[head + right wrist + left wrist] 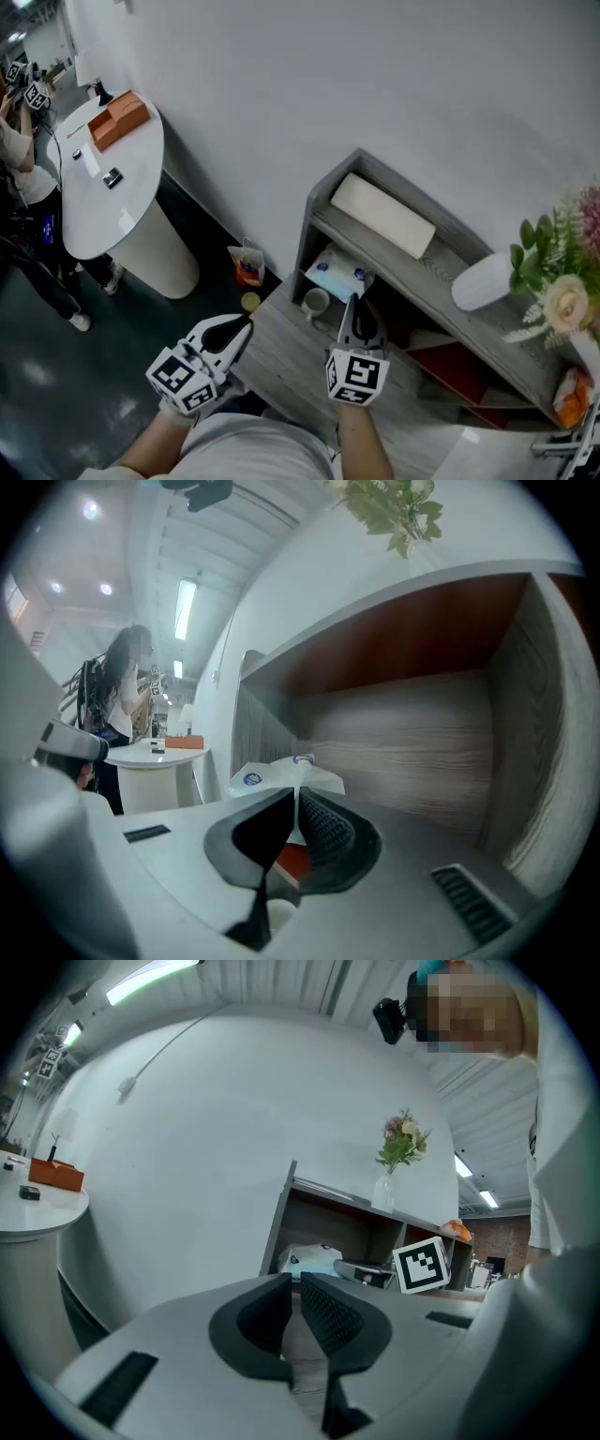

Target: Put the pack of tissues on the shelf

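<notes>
The pack of tissues [336, 271] is a white plastic pack with blue print, lying in the left compartment of the grey shelf unit [441, 272]. My right gripper [354, 300] reaches into that compartment. In the right gripper view the jaws of the right gripper [292, 794] stand shut, pinching the pack of tissues [281, 772] by its thin end seam. My left gripper [246, 323] hangs back over the lower wooden surface, shut and empty. From the left gripper [295, 1283] I see the shelf unit [328, 1208], the pack of tissues [309, 1260] and the right gripper's marker cube.
A long white box [382, 216], a white vase [483, 279] and flowers [562, 281] stand on the shelf top. A white cup [316, 302] sits below the pack. A white round table [112, 202] with an orange box [117, 120] and a person stand far left. A small bag [247, 264] lies on the floor.
</notes>
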